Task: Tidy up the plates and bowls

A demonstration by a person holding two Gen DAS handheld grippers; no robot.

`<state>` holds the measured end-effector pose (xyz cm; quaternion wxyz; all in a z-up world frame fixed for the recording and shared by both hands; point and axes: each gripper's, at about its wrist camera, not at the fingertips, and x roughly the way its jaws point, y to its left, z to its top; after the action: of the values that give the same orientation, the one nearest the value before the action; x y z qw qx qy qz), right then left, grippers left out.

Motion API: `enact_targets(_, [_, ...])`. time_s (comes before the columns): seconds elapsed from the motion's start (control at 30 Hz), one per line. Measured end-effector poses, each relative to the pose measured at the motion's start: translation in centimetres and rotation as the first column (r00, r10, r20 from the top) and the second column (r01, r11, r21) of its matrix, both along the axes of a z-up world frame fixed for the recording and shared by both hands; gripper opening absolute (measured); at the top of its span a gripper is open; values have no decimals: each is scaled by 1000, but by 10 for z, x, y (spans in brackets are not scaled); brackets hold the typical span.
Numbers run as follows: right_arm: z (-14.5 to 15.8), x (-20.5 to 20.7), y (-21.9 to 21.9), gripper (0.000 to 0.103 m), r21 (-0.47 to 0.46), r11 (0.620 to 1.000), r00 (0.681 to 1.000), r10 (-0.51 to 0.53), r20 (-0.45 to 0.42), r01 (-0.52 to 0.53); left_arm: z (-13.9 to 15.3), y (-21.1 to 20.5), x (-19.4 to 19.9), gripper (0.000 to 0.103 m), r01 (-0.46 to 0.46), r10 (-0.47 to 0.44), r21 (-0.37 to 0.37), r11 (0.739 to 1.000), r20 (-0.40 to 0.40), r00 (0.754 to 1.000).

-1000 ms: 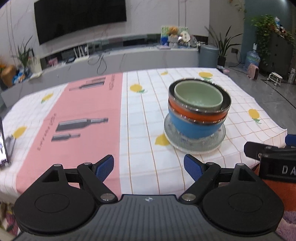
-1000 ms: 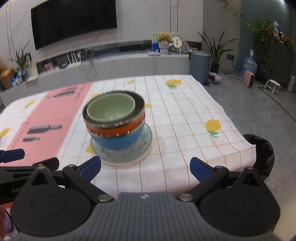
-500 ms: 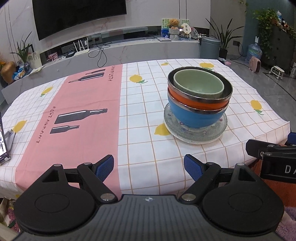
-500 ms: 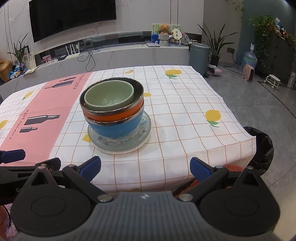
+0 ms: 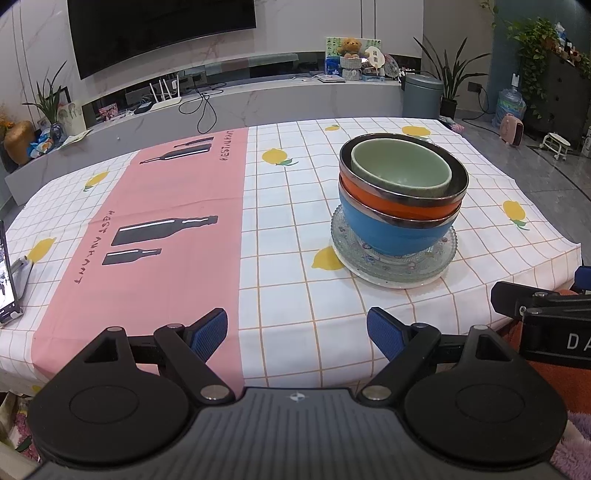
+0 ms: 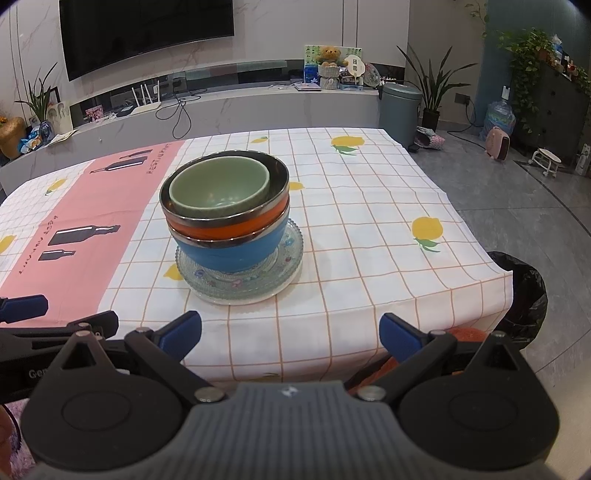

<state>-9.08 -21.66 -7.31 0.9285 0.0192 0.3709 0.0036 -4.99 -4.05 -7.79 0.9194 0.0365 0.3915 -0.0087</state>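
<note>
Nested stack, green bowl (image 6: 218, 186) in orange bowl (image 6: 236, 225) in blue bowl (image 6: 229, 254) on glass plate (image 6: 291, 254), stands ahead of both wide-open, empty jaws, left gripper (image 5: 297, 332) and right gripper (image 6: 290, 330) having drawn back over the last second, so stacking appears complete.

Beyond my jaws the table (image 5: 280, 229) wears a white checked cloth with lemons and a pink strip, and past it runs a long grey marble ledge (image 5: 258, 99) under a dark wall television (image 5: 159, 33), with a grey bin (image 5: 421, 94), potted plants (image 6: 436, 88) and glossy grey floor tiles (image 6: 517, 206) to my right.
</note>
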Motion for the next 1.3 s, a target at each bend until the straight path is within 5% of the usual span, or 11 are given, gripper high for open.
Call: enact_targets(1.3, [-4, -1, 7, 100, -21, 1000, 1000, 22, -9, -23, -3, 2, -3, 100, -12, 12, -12, 1000, -1, 1000])
